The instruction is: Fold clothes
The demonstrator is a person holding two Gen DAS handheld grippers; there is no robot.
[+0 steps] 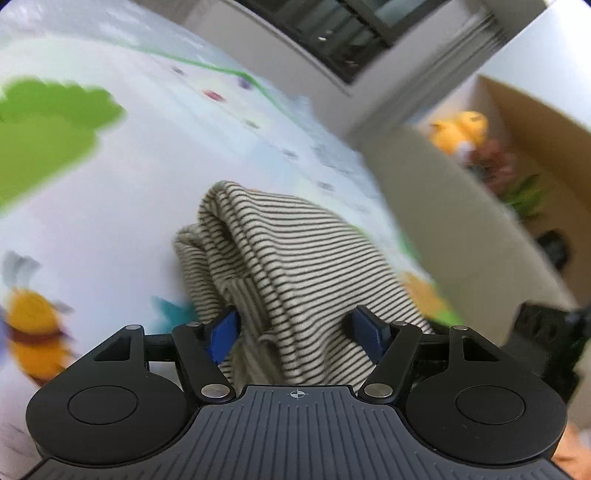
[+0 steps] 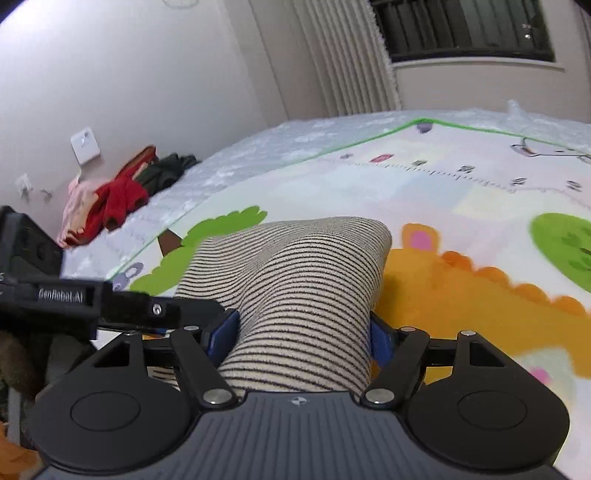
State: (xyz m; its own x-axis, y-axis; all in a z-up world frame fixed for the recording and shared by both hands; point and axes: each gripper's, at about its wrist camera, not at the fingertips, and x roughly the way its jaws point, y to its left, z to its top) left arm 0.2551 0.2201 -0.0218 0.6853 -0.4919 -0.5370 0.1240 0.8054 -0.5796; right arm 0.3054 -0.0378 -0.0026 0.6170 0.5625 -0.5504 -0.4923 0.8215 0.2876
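Observation:
A cream garment with thin dark stripes (image 1: 280, 258) is folded into a thick bundle over the cartoon play mat (image 1: 140, 192). My left gripper (image 1: 295, 332) holds its near end: the blue pads (image 1: 223, 334) stand wide apart and the cloth fills the gap between them. The garment stays sharp while the mat behind it is blurred. In the right wrist view the same striped garment (image 2: 306, 280) bulges up between the pads of my right gripper (image 2: 301, 338), pressed against both. The left gripper (image 2: 74, 299) shows as a black body close on the left.
A heap of red, pink and dark clothes (image 2: 114, 195) lies at the mat's far left by the wall. A cardboard box (image 1: 517, 155) with a yellow toy stands to the right of the mat. Curtains and a dark window (image 2: 461, 33) lie beyond the mat.

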